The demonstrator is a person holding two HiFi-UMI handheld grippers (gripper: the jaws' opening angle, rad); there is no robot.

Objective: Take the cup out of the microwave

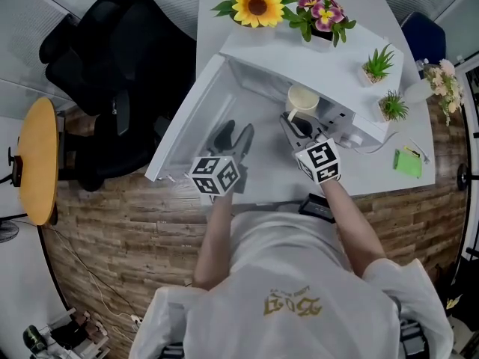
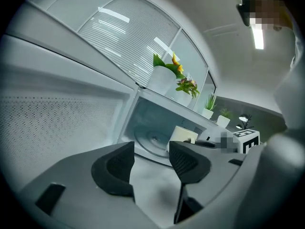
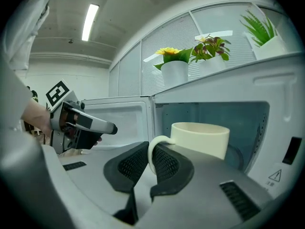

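Observation:
A cream cup (image 3: 201, 137) hangs in front of the open white microwave (image 1: 310, 69); it also shows in the head view (image 1: 302, 100) and in the left gripper view (image 2: 183, 135). My right gripper (image 3: 148, 163) is shut on the cup's handle (image 3: 152, 152), which runs between the two dark pads. In the head view the right gripper (image 1: 298, 129) sits just outside the oven's mouth. My left gripper (image 2: 151, 163) stands open with nothing between its fingers, near the inner face of the swung-out door (image 1: 187, 122); it shows in the head view (image 1: 232, 137). The glass turntable (image 2: 151, 140) lies bare inside.
On top of the microwave stand a sunflower pot (image 1: 257, 6), a pink flower pot (image 1: 323, 17) and two small green plants (image 1: 378, 64). A black office chair (image 1: 112, 81) stands left of the white table (image 1: 378, 172), beside a round wooden stool (image 1: 37, 159). A green pad (image 1: 408, 163) lies at the right.

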